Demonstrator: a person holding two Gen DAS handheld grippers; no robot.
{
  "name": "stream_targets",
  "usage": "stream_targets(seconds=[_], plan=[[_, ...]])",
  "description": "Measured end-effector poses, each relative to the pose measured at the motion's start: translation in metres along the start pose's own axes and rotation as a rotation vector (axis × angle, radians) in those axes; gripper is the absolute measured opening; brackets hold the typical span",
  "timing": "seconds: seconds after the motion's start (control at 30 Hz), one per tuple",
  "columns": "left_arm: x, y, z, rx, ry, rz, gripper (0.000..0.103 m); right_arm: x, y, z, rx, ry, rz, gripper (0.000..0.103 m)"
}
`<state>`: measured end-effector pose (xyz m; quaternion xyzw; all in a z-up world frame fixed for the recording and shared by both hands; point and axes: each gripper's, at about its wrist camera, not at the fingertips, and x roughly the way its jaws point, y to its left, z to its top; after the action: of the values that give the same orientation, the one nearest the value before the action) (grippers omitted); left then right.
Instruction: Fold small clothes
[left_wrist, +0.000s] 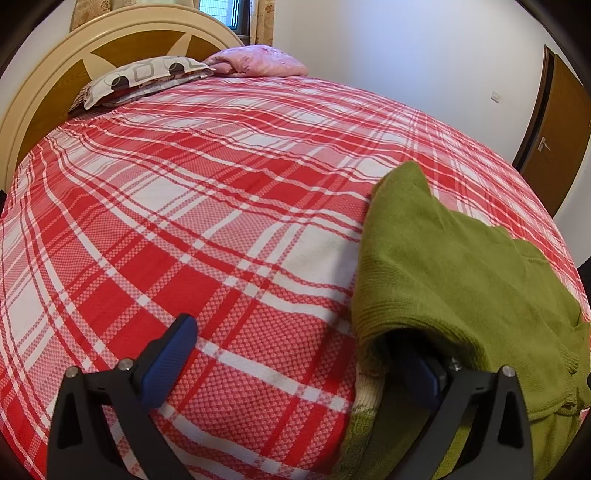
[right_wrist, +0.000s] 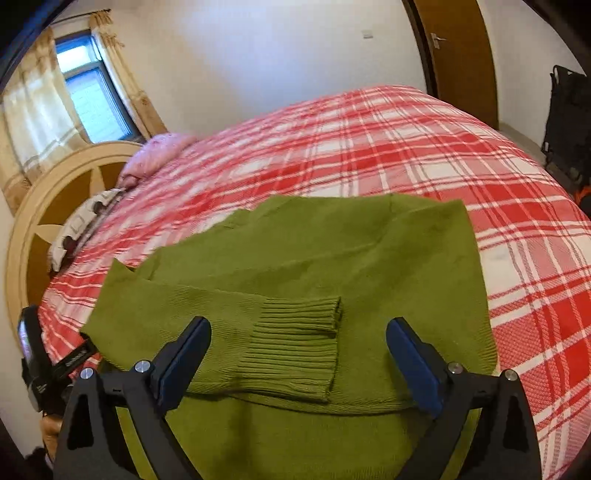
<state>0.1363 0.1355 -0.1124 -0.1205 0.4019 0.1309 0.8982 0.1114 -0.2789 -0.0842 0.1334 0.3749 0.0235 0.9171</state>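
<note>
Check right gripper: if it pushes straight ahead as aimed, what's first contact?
Likely the ribbed sleeve cuff of the green sweater, folded across its body directly between the open right gripper fingers. Depth is unclear; the fingers may already hover over it.

Black gripper (right_wrist: 298, 347) arms, blue pads (right_wrist: 415, 365), silver screws (right_wrist: 143, 366).

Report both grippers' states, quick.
Left gripper: open, its right finger tucked under the edge of the green sweater, gripping nothing.
Right gripper: open, holding nothing, above the sweater's ribbed cuff.
</note>
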Motion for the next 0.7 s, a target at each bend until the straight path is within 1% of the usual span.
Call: stream_targets(seconds=[0.07,0.13,0.17,0.2,0.23,0.27,0.3,0.33,0.37,0.4,0.47,0.53,0.6,0.7], plan=[[0.0,0.0,0.0,0.003,0.0,0.003,0.103,0.008,0.002,0.0,-0.006,0.021,-0.003,0.096],[0.0,0.0,0.0,0.001,0.0,0.0,0.103,0.021,0.004,0.001,-0.023,0.049,-0.027,0.095],[0.0,-0.001,0.0,0.002,0.001,0.001,0.103,0.027,0.003,0.001,-0.024,0.062,-0.027,0.086],[0.0,-0.001,0.0,0.003,0.0,0.003,0.103,0.032,0.003,0.001,-0.026,0.075,-0.018,0.067],[0.0,-0.001,0.0,0.003,0.0,0.003,0.103,0.037,0.004,0.001,-0.038,0.082,-0.032,0.059],[0.0,-0.001,0.0,0.003,0.001,0.003,0.103,0.039,0.006,0.002,-0.059,0.077,-0.065,0.042],[0.0,-0.001,0.0,0.002,0.001,0.002,0.103,0.042,0.009,0.002,-0.081,0.082,-0.092,0.03],[0.0,-0.001,0.0,0.003,0.001,0.003,0.103,0.044,0.01,0.002,-0.089,0.095,-0.093,0.029],[0.0,-0.001,0.0,0.003,0.0,0.003,0.103,0.044,0.011,0.004,-0.097,0.104,-0.089,0.02],[0.0,-0.001,0.0,0.002,0.0,0.003,0.103,0.043,0.012,0.005,-0.112,0.115,-0.083,0.007],[0.0,-0.001,0.0,0.001,-0.001,0.002,0.103,0.038,0.017,0.008,-0.146,0.108,-0.079,0.006],[0.0,-0.001,0.0,0.0,0.0,0.001,0.103,0.024,0.027,0.014,-0.214,0.047,-0.11,0.005],[0.0,-0.001,0.0,-0.002,-0.001,-0.003,0.103,0.002,0.036,0.025,-0.259,-0.049,-0.163,0.005],[-0.001,0.001,0.0,-0.008,-0.004,-0.011,0.103,-0.022,0.036,0.045,-0.273,-0.167,-0.243,0.005]])
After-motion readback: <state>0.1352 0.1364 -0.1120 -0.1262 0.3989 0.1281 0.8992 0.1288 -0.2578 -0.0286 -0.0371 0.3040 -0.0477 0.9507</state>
